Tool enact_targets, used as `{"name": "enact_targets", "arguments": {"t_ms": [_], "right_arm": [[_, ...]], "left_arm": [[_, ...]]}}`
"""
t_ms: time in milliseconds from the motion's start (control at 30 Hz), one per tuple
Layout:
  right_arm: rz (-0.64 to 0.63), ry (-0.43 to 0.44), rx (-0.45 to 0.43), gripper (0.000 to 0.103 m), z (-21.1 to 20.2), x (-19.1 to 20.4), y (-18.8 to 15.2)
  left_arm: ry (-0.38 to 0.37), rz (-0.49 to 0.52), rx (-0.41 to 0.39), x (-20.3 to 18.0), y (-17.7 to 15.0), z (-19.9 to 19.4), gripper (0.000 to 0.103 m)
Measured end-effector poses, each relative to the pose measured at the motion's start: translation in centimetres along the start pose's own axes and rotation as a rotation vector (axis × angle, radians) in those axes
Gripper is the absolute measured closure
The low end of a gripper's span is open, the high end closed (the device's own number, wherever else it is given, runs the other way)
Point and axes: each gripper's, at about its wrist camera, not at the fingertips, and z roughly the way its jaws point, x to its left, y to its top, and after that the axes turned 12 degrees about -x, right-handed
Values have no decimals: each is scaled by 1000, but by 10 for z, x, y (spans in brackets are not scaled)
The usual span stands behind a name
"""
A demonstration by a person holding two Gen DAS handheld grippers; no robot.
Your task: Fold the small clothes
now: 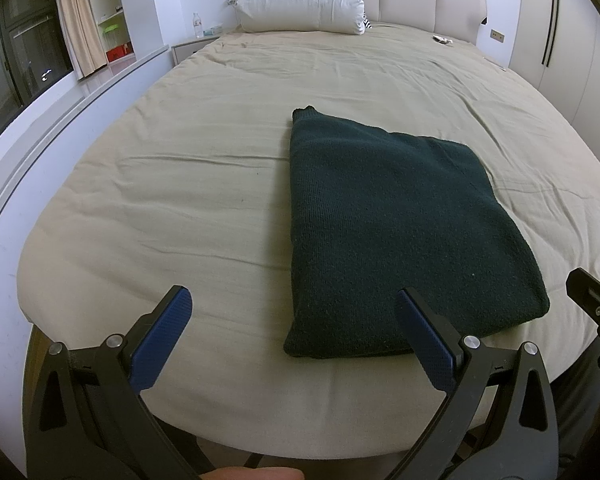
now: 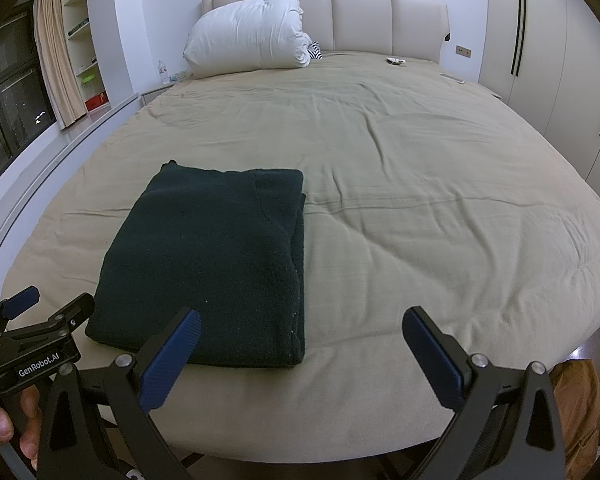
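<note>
Dark green knitted garment (image 1: 396,232) lay folded into a rectangle, centre frame, on the beige bed (image 1: 180,200). Both grippers, left (image 1: 294,336) and right (image 2: 302,356), hovered with jaws apart, empty; folding looked finished, perhaps needing only smoothing.

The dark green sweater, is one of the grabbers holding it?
No, the dark green sweater lies folded on the bed, and both the left gripper and right gripper are open and empty.
</note>
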Motion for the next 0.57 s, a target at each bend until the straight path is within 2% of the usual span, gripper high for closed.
{"name": "enact_targets", "arguments": {"t_ms": [567], "right_arm": [[3, 0, 0, 0, -1, 0, 0]], "left_arm": [[6, 2, -19, 0, -1, -2, 0]]}}
